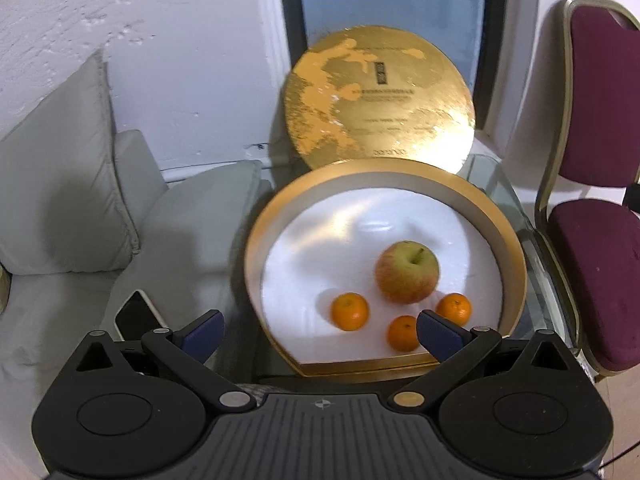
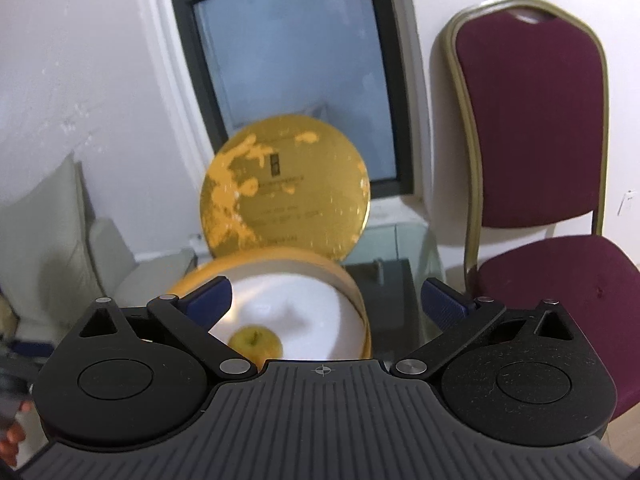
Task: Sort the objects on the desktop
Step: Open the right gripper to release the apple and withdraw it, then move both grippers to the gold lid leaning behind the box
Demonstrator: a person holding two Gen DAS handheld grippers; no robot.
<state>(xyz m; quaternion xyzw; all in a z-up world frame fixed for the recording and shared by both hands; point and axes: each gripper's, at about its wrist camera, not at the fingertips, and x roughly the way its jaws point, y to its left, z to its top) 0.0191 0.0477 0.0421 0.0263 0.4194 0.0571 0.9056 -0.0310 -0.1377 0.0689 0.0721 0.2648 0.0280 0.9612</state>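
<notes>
Both tongs, left (image 1: 320, 330) and right (image 2: 326, 300), gape wide and empty above the gold box (image 1: 256, 248) of fruit.

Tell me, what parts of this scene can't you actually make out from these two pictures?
- Print on the gold lid: too small and blurred in both views.
- Three oranges: absent from the right wrist view, hidden behind the right gripper body.
- Apple: partly hidden there by the same body.
- Phone: lower part hidden by the left gripper, left wrist view.
- Round box: near rim partly hidden.
</notes>
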